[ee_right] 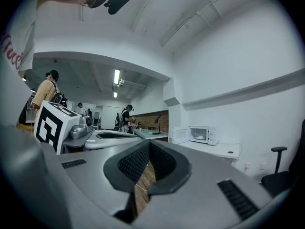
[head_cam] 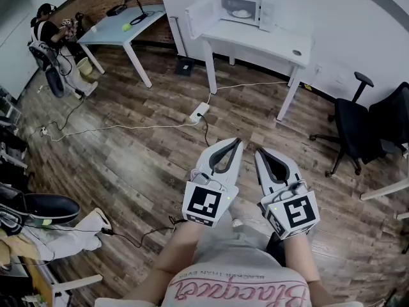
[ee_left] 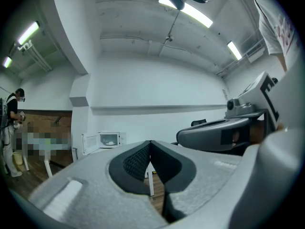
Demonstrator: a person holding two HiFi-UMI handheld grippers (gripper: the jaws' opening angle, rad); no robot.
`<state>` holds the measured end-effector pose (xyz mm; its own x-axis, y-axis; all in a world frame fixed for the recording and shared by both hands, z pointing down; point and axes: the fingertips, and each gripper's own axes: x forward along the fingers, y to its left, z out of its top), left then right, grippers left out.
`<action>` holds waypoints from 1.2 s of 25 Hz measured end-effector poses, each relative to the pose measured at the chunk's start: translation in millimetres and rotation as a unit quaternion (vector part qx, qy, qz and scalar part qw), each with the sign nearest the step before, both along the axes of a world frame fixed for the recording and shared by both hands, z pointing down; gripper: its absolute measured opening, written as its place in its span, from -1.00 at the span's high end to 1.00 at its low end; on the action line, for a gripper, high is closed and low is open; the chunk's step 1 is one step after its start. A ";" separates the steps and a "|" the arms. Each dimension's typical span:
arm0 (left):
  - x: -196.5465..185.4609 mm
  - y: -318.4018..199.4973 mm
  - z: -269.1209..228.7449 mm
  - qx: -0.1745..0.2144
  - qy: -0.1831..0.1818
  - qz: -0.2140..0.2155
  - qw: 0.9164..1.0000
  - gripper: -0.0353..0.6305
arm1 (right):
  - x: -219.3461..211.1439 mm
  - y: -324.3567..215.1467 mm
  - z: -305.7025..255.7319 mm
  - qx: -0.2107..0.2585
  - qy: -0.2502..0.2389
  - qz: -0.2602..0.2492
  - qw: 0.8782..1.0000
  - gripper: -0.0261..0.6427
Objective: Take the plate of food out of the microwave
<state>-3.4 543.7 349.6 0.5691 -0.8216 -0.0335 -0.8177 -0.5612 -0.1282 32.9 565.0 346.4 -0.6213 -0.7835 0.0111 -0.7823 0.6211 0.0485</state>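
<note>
A white microwave (head_cam: 246, 8) stands on a white table (head_cam: 268, 40) across the room, its door (head_cam: 203, 15) swung open to the left. Inside it sits a plate of pale food (head_cam: 241, 13). The same microwave (ee_left: 108, 140) shows far ahead in the left gripper view, and the microwave (ee_right: 202, 134) shows again in the right gripper view. My left gripper (head_cam: 238, 142) and right gripper (head_cam: 259, 152) are held side by side in front of me, level, pointing towards the table and well short of it. Both are shut with nothing between the jaws.
A black office chair (head_cam: 358, 126) stands right of the table. A power strip (head_cam: 199, 112) and cables lie on the wood floor between me and the table. Another table (head_cam: 124, 27) and a seated person (head_cam: 48, 34) are at the back left.
</note>
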 end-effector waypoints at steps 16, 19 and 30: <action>-3.6 -94.9 4.8 -0.013 0.004 0.008 1.000 0.87 | 1.2 -86.5 6.7 -0.009 -0.004 0.011 1.000 0.89; -7.0 -119.9 3.9 -0.017 0.004 0.008 1.000 0.87 | -1.5 -110.3 4.7 -0.011 -0.006 0.011 1.000 0.89; -22.0 -218.0 -0.3 -0.018 0.008 0.020 1.000 0.87 | -13.4 -206.1 0.8 -0.014 -0.007 0.026 1.000 0.89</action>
